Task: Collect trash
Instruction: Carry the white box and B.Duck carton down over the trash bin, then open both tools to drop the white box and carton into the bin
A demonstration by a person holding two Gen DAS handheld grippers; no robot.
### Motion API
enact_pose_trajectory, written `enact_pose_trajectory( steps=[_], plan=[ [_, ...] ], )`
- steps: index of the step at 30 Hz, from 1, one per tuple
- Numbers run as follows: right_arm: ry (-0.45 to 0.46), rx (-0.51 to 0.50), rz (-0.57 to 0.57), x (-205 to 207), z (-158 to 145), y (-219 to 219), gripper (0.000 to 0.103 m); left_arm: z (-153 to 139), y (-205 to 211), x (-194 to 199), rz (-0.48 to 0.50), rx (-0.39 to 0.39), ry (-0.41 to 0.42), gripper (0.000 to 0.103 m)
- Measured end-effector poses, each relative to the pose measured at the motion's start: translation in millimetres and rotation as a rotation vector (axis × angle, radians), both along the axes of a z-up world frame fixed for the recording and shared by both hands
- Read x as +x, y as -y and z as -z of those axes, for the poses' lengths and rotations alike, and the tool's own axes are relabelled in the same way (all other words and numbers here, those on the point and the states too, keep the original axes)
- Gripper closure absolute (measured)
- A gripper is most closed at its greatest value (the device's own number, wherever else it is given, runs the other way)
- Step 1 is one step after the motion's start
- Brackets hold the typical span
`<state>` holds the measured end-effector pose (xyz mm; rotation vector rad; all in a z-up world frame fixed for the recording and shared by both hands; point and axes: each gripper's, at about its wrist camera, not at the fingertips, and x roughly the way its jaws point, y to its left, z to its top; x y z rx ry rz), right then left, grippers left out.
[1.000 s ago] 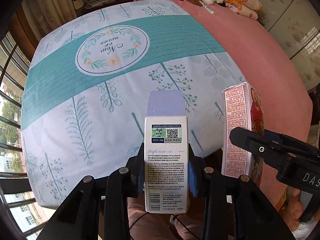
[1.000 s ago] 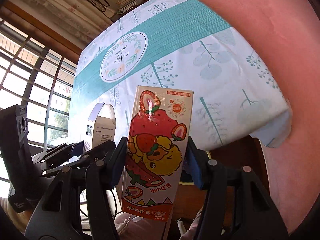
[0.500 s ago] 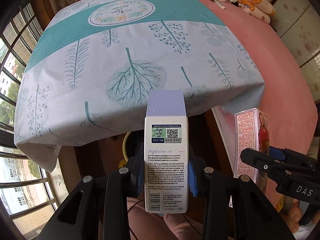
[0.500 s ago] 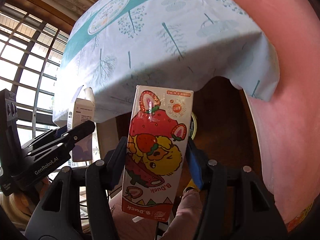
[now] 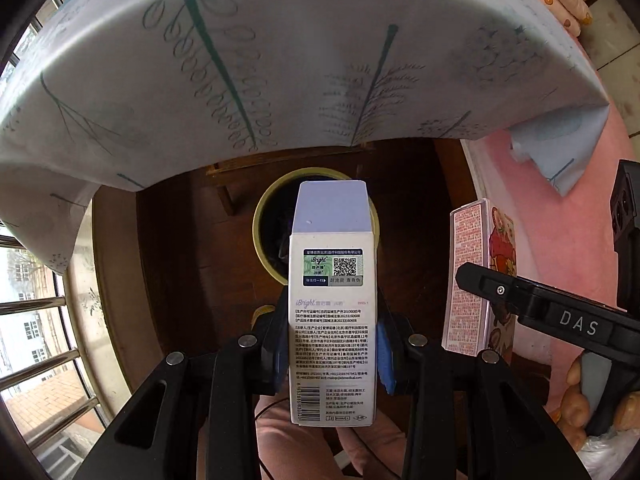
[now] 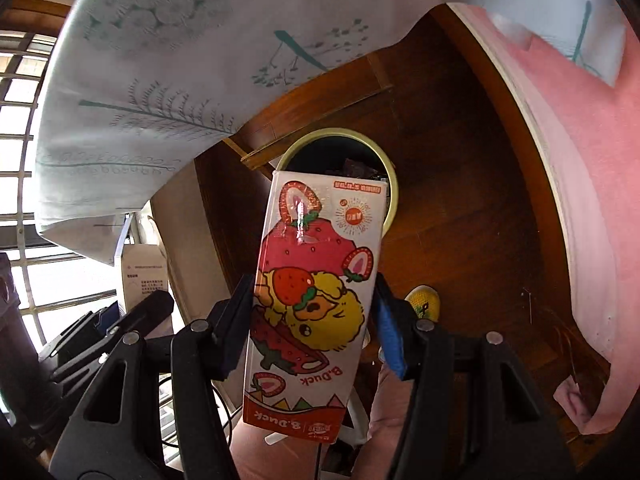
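Showing white box (image 5: 332,320) — strawberry carton (image 6: 312,304) upright.

White box (image 5: 332,320) with lilac flap, black print; carton (image 6: 312,300) white-red, strawberries, yellow duck; bin (image 6: 390,184) pale yellow rim; cloth (image 5: 280,60) white, teal leaves; bedsheet (image 6: 592,140) pink.

"iBright" printed on white box (image 5: 332,320); "B.Duck" twice, upside down, on strawberry carton (image 6: 312,304); "DAS" on black gripper arm (image 5: 560,312) at right.
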<state>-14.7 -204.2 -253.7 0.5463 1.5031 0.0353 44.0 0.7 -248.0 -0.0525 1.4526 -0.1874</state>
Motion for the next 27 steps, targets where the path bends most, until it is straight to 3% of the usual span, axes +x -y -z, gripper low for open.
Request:
enact_pose_trajectory(
  steps=[8,16,18,20,22,27],
  plan=[
    [-0.029,-0.012,0.013,27.7,87.5,-16.7,0.050,89.3,-14.0,26.2,-0.003,-0.020,-0.024,0.068],
    [-0.052,-0.013,0.022,53.3,148.8,-30.1,0.048,143.6,-22.6,57.8,0.019,-0.033,-0.003,0.066],
    [-0.053,-0.023,0.030,56.5,155.8,-29.1,0.042,153.1,-22.2,62.3,0.030,-0.032,-0.006,0.060],
    [-0.044,-0.033,0.033,59.1,159.9,-32.3,0.037,160.0,-20.5,66.1,0.027,-0.036,-0.001,0.035],
    [-0.045,-0.047,0.036,61.7,164.2,-35.0,0.036,164.0,-21.3,67.9,0.020,-0.029,0.007,0.016],
    [-0.040,-0.071,0.060,56.9,173.8,-34.2,0.033,165.3,-24.7,64.8,0.006,-0.004,0.025,0.014]
  ],
)
